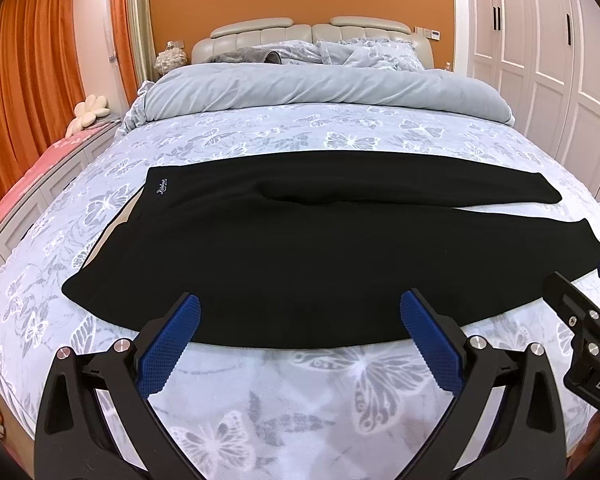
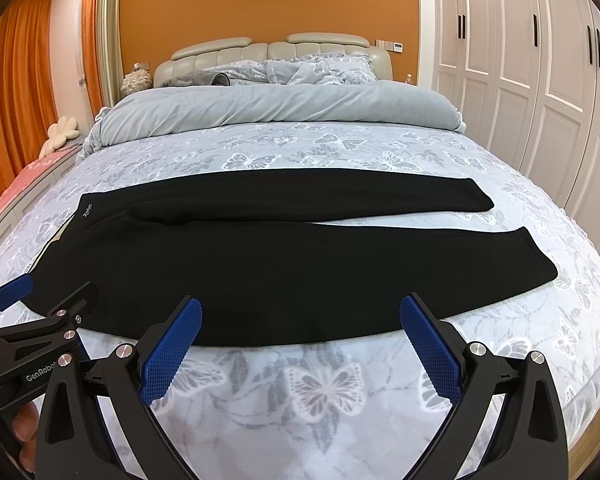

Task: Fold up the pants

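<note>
So: black pants (image 1: pixel 284 256) laid flat across the bed (image 1: pixel 340 392), crosswise to the headboard. Waistband w/ small white logo (image 1: pixel 163 187) at the left end, two legs running out to the right, cuffs at far right. Far leg and near leg split apart toward the cuffs; strip of bedspread shows between them.

L → R:
- Left gripper (image 1: pixel 300 318): jaws wide, nothing held, blue pads hovering at the near edge of the near leg, approx mid-thigh. Cannot tell if the tips touch cloth.
- Right gripper (image 2: pixel 300 320): jaws also wide, empty, at the same near edge but further toward the cuff side. It shows at the right edge of the left wrist view, close beside the left one.

Handling (judgement): soft knit, light, limp, no stiffness; will drape and drag on the fleecy spread rather than slide. Black on black makes layers hard to read.

Grip pts (judgement): near-edge seam, one at the waist corner, one at the near cuff (image 2: pixel 540 264), pinching both layers. Lift the near leg over onto the far leg. Risk: catching the bedspread w/ the cloth.

Fold not yet begun.
</note>
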A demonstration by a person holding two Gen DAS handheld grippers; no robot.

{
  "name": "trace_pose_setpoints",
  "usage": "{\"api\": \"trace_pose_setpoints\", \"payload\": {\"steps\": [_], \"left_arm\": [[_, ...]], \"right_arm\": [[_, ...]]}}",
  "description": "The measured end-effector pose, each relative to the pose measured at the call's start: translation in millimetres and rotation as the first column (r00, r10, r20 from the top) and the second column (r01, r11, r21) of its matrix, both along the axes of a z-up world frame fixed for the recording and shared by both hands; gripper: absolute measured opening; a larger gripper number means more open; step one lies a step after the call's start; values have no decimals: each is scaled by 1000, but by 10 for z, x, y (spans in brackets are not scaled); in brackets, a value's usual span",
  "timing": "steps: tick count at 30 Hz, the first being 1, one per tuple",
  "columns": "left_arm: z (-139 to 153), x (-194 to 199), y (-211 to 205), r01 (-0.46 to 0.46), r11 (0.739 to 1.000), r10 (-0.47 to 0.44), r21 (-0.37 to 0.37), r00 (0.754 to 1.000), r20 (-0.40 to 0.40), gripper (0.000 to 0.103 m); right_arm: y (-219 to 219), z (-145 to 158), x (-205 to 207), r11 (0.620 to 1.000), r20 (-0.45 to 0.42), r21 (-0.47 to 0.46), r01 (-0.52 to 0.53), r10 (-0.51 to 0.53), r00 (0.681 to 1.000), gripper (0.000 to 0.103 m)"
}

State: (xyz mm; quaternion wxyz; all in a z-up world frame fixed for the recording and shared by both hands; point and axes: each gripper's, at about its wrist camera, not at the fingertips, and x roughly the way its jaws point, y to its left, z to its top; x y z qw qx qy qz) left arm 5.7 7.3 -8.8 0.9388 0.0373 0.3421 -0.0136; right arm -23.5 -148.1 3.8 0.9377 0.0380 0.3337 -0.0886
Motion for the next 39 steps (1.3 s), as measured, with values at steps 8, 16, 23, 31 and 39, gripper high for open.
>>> {"api": "trace_pose_setpoints", "payload": {"steps": [8, 16, 23, 31, 39], "left_arm": [[-5, 7, 11, 2, 1000, -2, 1, 1000, -3, 98], [-13, 6, 13, 3, 1000, -3, 2, 1000, -5, 98], [-53, 2, 46, 5, 1000, -5, 1, 1000, -7, 98], [-40, 3, 32, 5, 1000, -5, 1, 1000, -7, 98], [-49, -11, 34, 3, 1000, -3, 2, 1000, -8, 98]], "right_arm": [[15, 9, -9, 1000, -2, -1, -1, 1, 1000, 98], [10, 8, -14, 1000, -3, 0, -2, 2, 1000, 98], [12, 7, -13, 1000, -3, 0, -1, 1, 1000, 98], [5, 8, -14, 1000, -3, 1, -2, 2, 1000, 98], [12, 4, -13, 1000, -4, 1, -1, 1, 1000, 98]]}}
